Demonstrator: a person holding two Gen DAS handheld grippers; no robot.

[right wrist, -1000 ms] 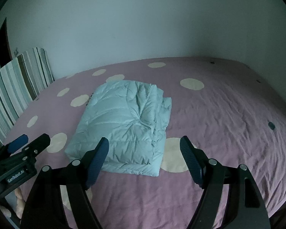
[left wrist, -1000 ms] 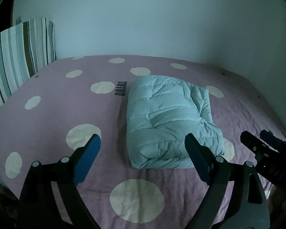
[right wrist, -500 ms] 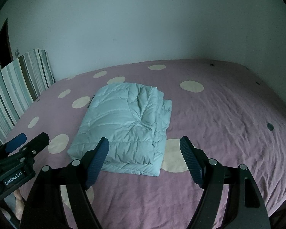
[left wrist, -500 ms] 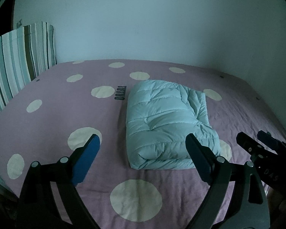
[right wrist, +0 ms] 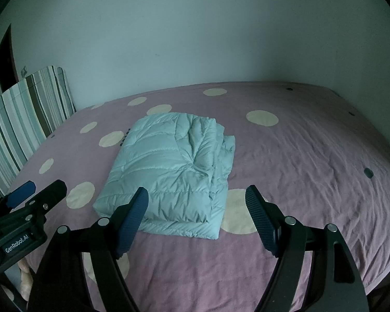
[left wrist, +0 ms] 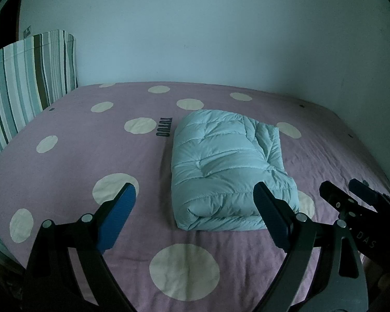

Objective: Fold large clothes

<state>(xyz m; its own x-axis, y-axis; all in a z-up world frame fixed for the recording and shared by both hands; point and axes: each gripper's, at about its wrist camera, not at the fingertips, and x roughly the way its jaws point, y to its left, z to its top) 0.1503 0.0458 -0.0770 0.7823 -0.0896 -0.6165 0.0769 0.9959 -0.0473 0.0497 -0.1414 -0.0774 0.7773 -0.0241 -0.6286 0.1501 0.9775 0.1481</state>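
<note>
Lying folded on the bed [right wrist: 299,182], pale quilted jacket [right wrist: 169,171]; both tools wide, empty.

A pale mint-green quilted down jacket [left wrist: 228,166], folded, is seen at centre frame on a mauve bedsheet [left wrist: 72,156] patterned with cream polka dots and dark lettering. At upper left, a cushion [left wrist: 26,78] striped in white, grey-green and brown is shown. Blue pads are carried on the black fingers [right wrist: 131,217] at the bottom. The wall [right wrist: 195,39] is rendered pale blue-grey.

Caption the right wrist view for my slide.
Folded puffer jacket on a spotted bed sheet, open tongs above.
</note>
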